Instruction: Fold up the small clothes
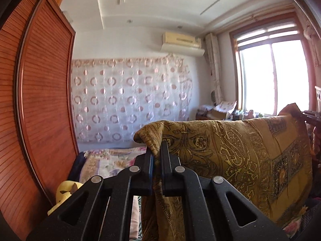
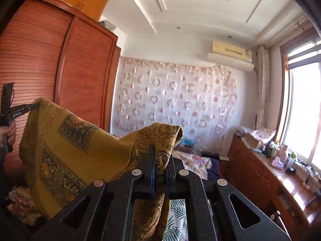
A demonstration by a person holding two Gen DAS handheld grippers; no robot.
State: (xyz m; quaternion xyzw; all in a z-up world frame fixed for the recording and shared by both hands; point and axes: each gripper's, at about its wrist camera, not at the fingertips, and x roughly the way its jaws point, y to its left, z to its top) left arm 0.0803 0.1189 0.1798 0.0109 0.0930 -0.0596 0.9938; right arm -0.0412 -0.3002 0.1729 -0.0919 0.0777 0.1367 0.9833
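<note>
One mustard paisley cloth point(image 1: 230, 150) held up; left gripper point(image 1: 157, 150) and right gripper point(image 2: 160, 156) fingers each clamped on corner.

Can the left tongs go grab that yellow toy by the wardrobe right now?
Probably not yet. The left tongs are shut on a corner of the scarf, which the right tongs hold too. The yellow toy sits low by the wardrobe; they would have to let go first.

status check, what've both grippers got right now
Left gripper shut on one top corner of the mustard paisley cloth. Right gripper shut on the other corner. Cloth held up in air, sagging between. Nothing in the way.
</note>
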